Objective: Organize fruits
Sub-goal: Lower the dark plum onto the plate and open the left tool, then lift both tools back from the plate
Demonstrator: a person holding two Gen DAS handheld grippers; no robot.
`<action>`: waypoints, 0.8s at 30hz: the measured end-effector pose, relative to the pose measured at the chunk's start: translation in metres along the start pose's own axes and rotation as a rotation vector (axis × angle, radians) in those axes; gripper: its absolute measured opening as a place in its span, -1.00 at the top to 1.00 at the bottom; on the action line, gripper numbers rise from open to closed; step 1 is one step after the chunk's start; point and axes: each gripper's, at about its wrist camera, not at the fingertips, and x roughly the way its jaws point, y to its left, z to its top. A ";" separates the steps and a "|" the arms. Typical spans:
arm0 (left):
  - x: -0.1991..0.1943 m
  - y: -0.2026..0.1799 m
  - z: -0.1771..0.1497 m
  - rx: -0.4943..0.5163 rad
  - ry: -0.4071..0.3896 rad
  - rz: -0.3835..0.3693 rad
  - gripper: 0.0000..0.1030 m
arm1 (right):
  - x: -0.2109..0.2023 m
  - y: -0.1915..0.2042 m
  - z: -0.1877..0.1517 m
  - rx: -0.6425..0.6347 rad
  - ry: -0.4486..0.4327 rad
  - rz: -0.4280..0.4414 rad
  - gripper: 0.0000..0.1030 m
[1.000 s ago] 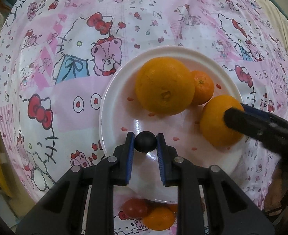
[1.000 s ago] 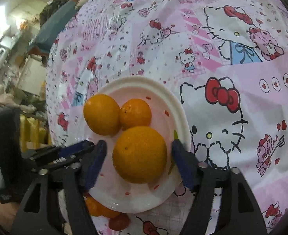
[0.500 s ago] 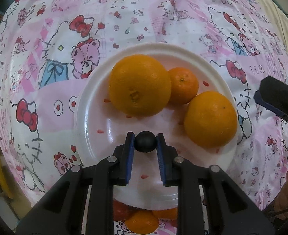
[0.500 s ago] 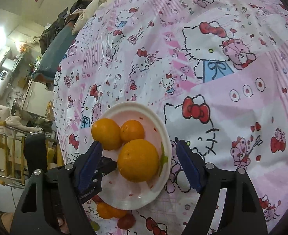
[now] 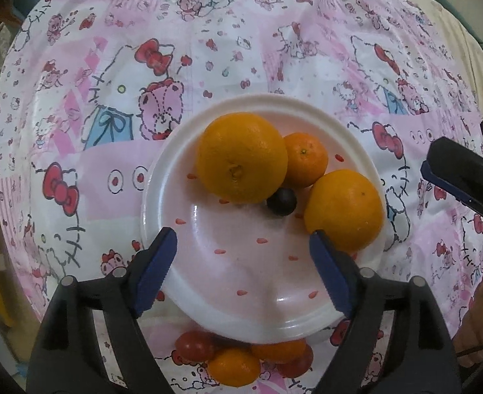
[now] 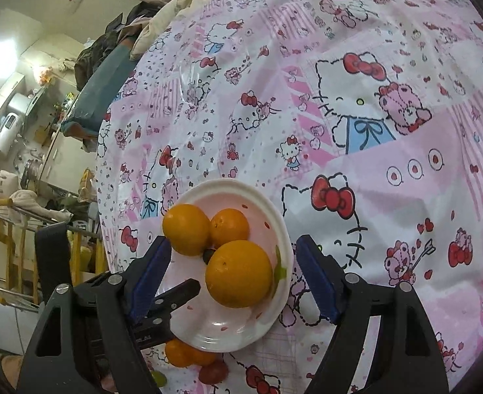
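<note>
A white plate (image 5: 356, 151) holds a large orange (image 5: 241, 157), a small mandarin (image 5: 305, 159), another orange (image 5: 344, 210) and a small dark fruit (image 5: 281, 201) lying between them. My left gripper (image 5: 243, 271) is open and empty over the plate's near part. My right gripper (image 6: 233, 280) is open and empty, its jaws either side of the plate (image 6: 280, 226) and above it. The near orange (image 6: 238, 274) lies between its jaws. The dark fruit (image 6: 208, 255) barely shows there.
Loose mandarins (image 5: 234, 366) and red tomatoes (image 5: 193, 343) lie on the pink Hello Kitty tablecloth (image 5: 110, 131) just in front of the plate. The table edge and a cluttered room (image 6: 28, 131) are at the left in the right wrist view.
My left gripper opened and let the dark fruit go; it now lies on the plate among the oranges. My right gripper drew back and up from the plate.
</note>
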 end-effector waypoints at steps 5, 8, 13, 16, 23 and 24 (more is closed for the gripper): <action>-0.014 0.004 -0.004 -0.012 -0.042 0.009 -0.56 | -0.008 0.008 -0.004 -0.030 -0.020 -0.017 -0.57; -0.024 0.012 -0.008 -0.022 -0.070 0.011 -0.56 | -0.016 0.013 -0.008 -0.042 -0.030 -0.012 -0.57; -0.040 0.021 -0.020 -0.040 -0.107 0.033 -0.56 | -0.030 0.020 -0.021 -0.053 -0.040 -0.006 -0.57; -0.049 0.025 -0.026 -0.062 -0.127 0.027 -0.56 | -0.040 0.027 -0.030 -0.068 -0.048 -0.002 -0.57; -0.068 0.032 -0.053 -0.079 -0.159 0.027 -0.56 | -0.051 0.037 -0.055 -0.091 -0.054 -0.004 -0.57; -0.070 0.033 -0.057 -0.079 -0.164 0.028 -0.56 | -0.053 0.038 -0.060 -0.091 -0.054 -0.002 -0.57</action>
